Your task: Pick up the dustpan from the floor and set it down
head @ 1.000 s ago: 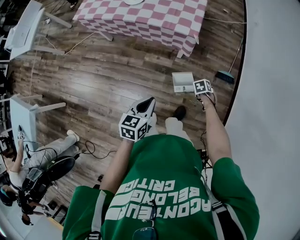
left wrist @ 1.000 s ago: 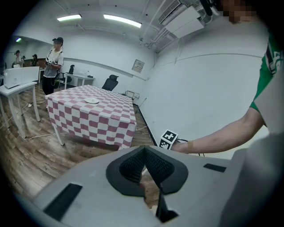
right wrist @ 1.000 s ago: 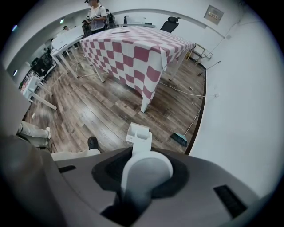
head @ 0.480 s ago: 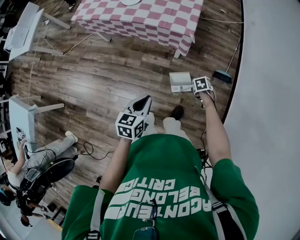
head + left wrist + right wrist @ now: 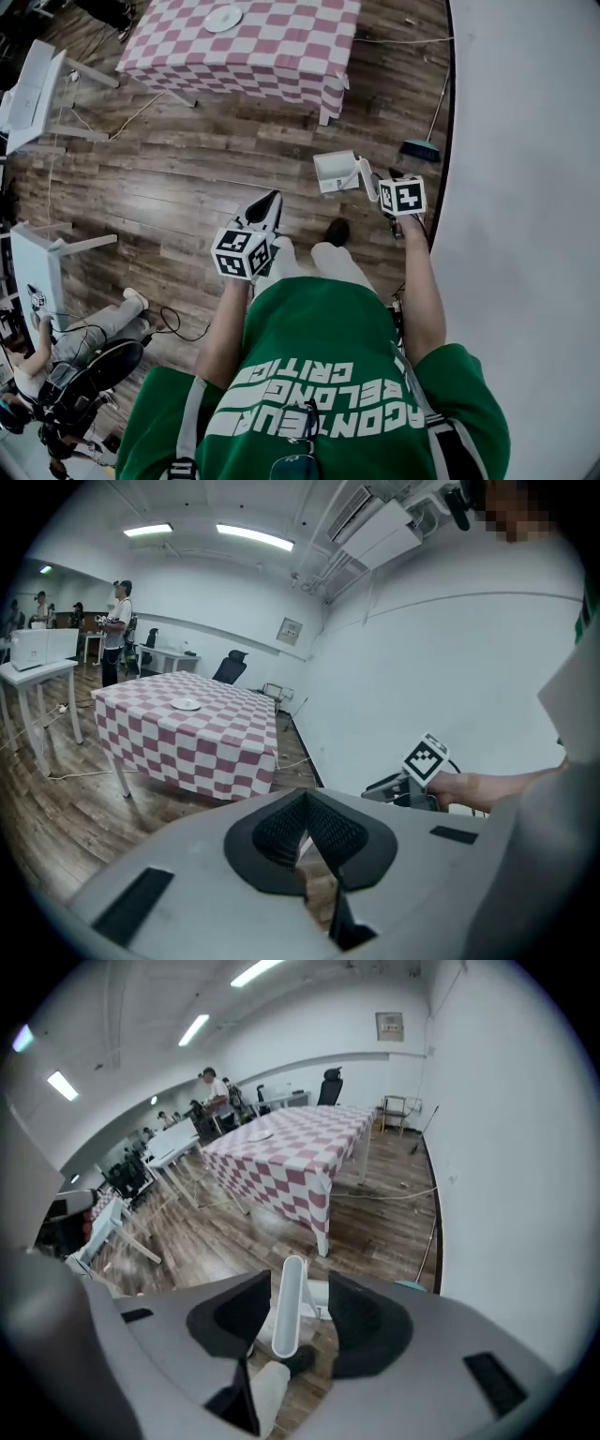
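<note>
Wood-plank floor (image 5: 178,187) is spreading out under you, with the checkered table (image 5: 281,70) standing ahead and a plain white wall (image 5: 525,141) curving past the table's right side.

Your head view is showing the white dustpan (image 5: 335,172) sitting on the floor just off the table's near right corner, with your right gripper (image 5: 379,186) hovering beside it. Only the right gripper view is showing how those jaws are standing. The dustpan's handle (image 5: 289,1307) is rising between them, the pads are not pressing on it, and the jaws have just been opening.

Your left gripper (image 5: 265,206) is hanging on the near side of the table, left of the dustpan. Its own view is showing the pads meeting at the tips with nothing between them. That view is also catching your right hand (image 5: 469,787) against the wall, a plate (image 5: 186,704) lying on the table, a standing person (image 5: 117,621) beyond the table's far left end, and an office chair (image 5: 228,666) behind the table.

From above, you are also seeing a broom (image 5: 424,141) leaning at the wall to the table's right, and a seated person (image 5: 84,323) well to the near left of the table.
</note>
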`<state>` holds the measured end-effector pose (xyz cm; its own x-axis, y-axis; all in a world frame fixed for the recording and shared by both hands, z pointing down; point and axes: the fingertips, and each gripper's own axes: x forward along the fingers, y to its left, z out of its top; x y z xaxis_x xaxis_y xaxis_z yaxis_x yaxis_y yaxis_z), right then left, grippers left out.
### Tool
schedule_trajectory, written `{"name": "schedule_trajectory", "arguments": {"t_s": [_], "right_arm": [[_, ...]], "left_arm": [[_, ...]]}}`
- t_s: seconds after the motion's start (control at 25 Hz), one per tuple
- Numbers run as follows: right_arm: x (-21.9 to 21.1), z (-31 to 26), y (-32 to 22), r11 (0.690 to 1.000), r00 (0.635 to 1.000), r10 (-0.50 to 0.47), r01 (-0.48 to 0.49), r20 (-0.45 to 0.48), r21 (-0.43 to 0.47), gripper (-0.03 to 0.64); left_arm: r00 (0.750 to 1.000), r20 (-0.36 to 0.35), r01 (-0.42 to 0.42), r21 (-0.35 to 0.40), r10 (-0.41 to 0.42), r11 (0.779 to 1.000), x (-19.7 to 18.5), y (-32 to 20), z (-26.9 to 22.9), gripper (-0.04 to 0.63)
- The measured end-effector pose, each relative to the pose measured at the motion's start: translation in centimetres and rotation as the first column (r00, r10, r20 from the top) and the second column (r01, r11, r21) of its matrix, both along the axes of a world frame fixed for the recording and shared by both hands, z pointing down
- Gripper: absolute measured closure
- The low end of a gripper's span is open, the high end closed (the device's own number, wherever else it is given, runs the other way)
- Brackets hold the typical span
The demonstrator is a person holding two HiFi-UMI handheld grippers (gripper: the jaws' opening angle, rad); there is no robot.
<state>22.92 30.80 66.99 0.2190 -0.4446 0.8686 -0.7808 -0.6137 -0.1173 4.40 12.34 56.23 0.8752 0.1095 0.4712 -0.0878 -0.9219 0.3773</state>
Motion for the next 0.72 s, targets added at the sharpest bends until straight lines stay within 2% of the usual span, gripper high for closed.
{"name": "schedule_trajectory", "arguments": {"t_s": [0.2,0.36,0.4,0.56,0.72], "right_arm": [[-0.9,-6.0,3.7,0.984,0.99,0.068,-0.045,-0.125,0.175,0.442],[-3.1,-10.0,6.2,0.969,0.964,0.132,-0.077,-0.229,0.235,0.573],[-3.8,-10.8,6.6,0.965,0.958,0.147,-0.084,-0.247,0.248,0.583],[-7.2,-13.0,7.2,0.942,0.943,0.208,-0.121,-0.262,0.313,0.609],[-11.3,-15.0,6.6,0.909,0.923,0.288,-0.18,-0.254,0.377,0.609]], "left_arm": [[1.0,-0.024,-0.017,-0.006,0.017,1.0,2.1,2.5,-0.4,0.6],[0.996,-0.038,-0.078,0.004,0.078,0.997,3.0,4.9,-1.5,0.6],[0.994,-0.042,-0.103,0.01,0.104,0.995,3.2,5.6,-1.8,0.6],[0.976,-0.075,-0.203,0.025,0.204,0.979,3.5,7.1,-3.4,0.6],[0.945,-0.098,-0.31,0.026,0.311,0.95,1.9,7.5,-4.5,0.6]]}}
